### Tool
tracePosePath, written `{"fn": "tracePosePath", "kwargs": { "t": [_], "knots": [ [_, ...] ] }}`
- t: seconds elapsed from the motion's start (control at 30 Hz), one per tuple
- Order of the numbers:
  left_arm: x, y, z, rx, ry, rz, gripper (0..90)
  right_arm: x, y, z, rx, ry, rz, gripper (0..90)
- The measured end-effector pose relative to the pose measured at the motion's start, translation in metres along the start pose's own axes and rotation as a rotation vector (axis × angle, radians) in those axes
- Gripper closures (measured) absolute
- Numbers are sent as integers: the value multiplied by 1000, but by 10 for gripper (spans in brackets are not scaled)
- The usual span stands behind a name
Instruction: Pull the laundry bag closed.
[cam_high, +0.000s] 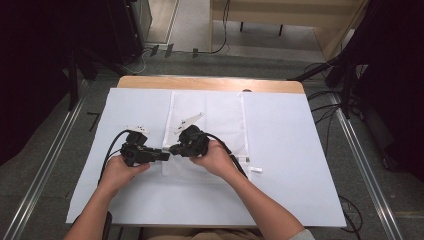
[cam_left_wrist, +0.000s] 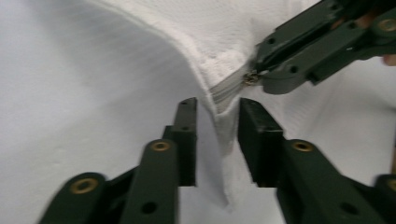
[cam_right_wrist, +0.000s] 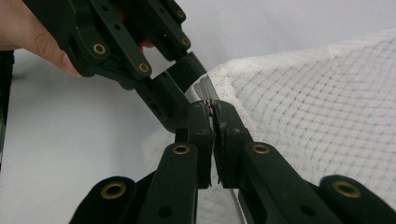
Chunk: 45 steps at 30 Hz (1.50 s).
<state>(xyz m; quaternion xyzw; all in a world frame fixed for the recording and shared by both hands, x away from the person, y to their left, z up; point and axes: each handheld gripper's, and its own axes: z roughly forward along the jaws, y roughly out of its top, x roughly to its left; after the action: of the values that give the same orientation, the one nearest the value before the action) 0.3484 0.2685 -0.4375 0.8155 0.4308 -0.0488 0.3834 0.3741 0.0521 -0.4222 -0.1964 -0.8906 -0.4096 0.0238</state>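
A white mesh bag (cam_high: 207, 112) lies flat on the white-covered table (cam_high: 290, 150). My right gripper (cam_high: 173, 149) (cam_right_wrist: 212, 109) is shut on the bag's small metal zipper pull (cam_right_wrist: 208, 103) (cam_left_wrist: 251, 78) at the bag's near left edge. My left gripper (cam_high: 165, 156) (cam_left_wrist: 217, 107) meets it tip to tip from the left. Its jaws straddle the raised corner of the bag (cam_left_wrist: 224, 121), just below the zipper tape. A gap shows on each side of the fabric, so the pads are not pressing. In the right gripper view the left gripper (cam_right_wrist: 184, 86) sits just behind the pull.
A small white tag (cam_high: 255, 170) lies by the bag's near right corner. The wooden table edge (cam_high: 210, 83) shows at the far side. Cables (cam_high: 325, 107) and dark stands ring the table on the floor.
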Motion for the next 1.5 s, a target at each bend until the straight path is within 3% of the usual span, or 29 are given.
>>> {"fn": "tracePosePath", "kwargs": {
  "t": [0.1,0.2,0.47,1.5],
  "knots": [
    [-1,0,-1,2,13,13,839,0,0,1,7,2,2,874],
    [-1,0,-3,2,6,15,871,-1,-1,1,9,1,-3,874],
    [-3,0,-3,22,11,16,878,-2,-2,2,20,2,-10,875],
    [0,-1,-8,20,17,35,880,-2,-9,-4,34,-14,-108,876]
  ]
}}
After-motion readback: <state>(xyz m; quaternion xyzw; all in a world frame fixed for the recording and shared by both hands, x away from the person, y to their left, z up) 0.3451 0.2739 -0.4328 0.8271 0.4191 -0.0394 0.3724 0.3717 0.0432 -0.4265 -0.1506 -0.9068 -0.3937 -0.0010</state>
